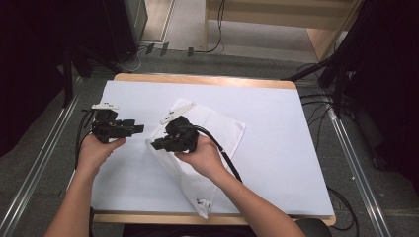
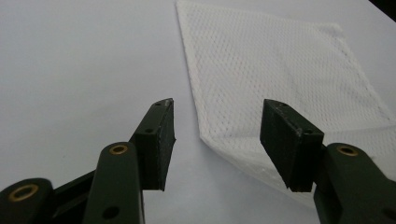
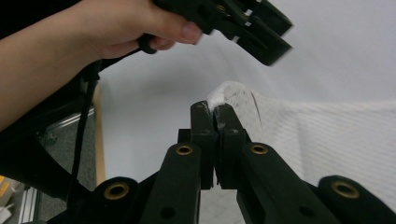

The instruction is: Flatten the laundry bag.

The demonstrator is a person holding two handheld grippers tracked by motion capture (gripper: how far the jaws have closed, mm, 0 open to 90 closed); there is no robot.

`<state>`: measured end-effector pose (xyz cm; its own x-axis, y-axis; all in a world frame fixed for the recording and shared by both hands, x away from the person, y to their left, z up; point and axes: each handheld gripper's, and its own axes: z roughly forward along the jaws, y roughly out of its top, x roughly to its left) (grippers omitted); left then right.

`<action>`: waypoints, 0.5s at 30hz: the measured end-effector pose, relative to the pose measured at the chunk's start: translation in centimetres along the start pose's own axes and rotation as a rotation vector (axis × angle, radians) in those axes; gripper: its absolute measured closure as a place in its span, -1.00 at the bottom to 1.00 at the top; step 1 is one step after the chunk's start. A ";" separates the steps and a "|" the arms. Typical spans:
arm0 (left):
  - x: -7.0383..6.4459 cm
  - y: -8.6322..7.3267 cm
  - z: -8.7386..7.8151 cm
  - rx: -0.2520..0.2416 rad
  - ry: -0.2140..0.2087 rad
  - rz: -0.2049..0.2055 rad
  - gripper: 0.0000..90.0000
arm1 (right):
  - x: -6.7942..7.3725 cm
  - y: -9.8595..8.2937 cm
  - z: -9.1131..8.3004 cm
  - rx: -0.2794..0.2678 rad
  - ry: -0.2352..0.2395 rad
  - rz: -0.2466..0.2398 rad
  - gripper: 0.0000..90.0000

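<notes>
**Operator:** Black jaws of the right hand-held gripper [image 3: 215, 112] sit closest to the lens in the right gripper view. Report their state.

**Inspector:** Jaws pressed together, with a corner of the white mesh cloth [image 3: 327, 135] pinched between the tips. A small fold of fabric rises just above the closed tips.

**Operator:** Position of the cloth relative to that gripper?

**Inspector:** In the high view, the cloth [image 1: 217, 136] lies flat on the white surface [image 1: 276, 163], spreading out behind and beneath the right hand-held gripper [image 1: 157, 144]. The pinched corner is the one at the gripper's tips, on the side facing the other tool.

**Operator:** And the left hand-held gripper [image 1: 138, 128]?

**Inspector:** Jaws wide apart, holding nothing. It hovers just beside the right gripper's tips, apart from the fabric (no contact visible). In the left gripper view, the cloth [image 2: 280, 79] lies ahead of the left hand-held gripper [image 2: 217, 135], and its near corner falls between the two open jaws.

**Operator:** Hands?

**Inspector:** The left hand [image 1: 96, 150] grips its tool from below; the right hand [image 1: 205, 158] wraps around its tool, cable trailing back along the forearm.
</notes>
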<state>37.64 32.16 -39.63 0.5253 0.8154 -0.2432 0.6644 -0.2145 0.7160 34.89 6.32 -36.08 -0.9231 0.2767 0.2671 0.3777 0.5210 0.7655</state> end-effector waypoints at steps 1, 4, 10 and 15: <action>0.1 0.0 -0.1 0.002 0.003 0.002 0.02 | 0.2 0.2 0.2 0.006 0.008 -0.007 0.95; 0.2 0.0 -0.1 0.002 0.005 -0.002 0.01 | 0.6 0.6 0.8 0.003 0.032 -0.022 0.71; 0.3 0.0 0.0 0.000 0.005 -0.005 0.01 | 0.8 1.2 -0.4 -0.023 0.003 -0.037 0.63; 0.1 0.3 1.3 0.033 -0.008 0.004 0.02 | -0.6 -0.3 -1.5 -0.024 -0.030 -0.004 0.63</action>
<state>38.56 31.52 -40.30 0.5320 0.8101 -0.2462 0.6798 -0.2354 0.6946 35.20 4.77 -35.55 -0.9220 0.2987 0.2465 0.3716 0.5031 0.7803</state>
